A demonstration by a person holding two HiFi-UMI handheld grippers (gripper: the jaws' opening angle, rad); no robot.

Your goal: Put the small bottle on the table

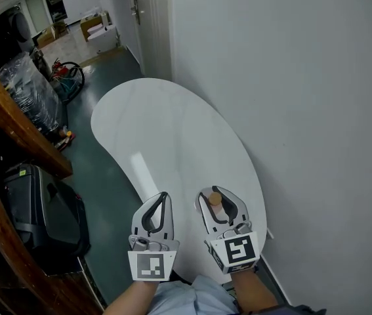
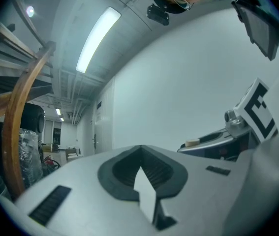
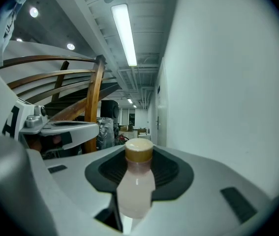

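Note:
The small bottle (image 3: 135, 188), pale pink with a tan cap (image 3: 139, 150), stands between the dark pads of my right gripper (image 1: 218, 202), which is shut on it. In the head view only the cap (image 1: 215, 198) shows, above the near right part of the white curved table (image 1: 166, 130). My left gripper (image 1: 164, 197) hangs beside it on the left, over the table's near edge, with its jaws together and nothing in them. The left gripper view shows its pads (image 2: 129, 173) meeting, and the right gripper (image 2: 242, 127) off to the side with the cap (image 2: 192, 142).
A white wall (image 1: 290, 77) runs along the table's right side. A brown wooden stair rail (image 1: 2, 117) and a black case (image 1: 38, 209) stand at the left on the dark floor (image 1: 97, 182). A door (image 1: 147, 18) is at the far end.

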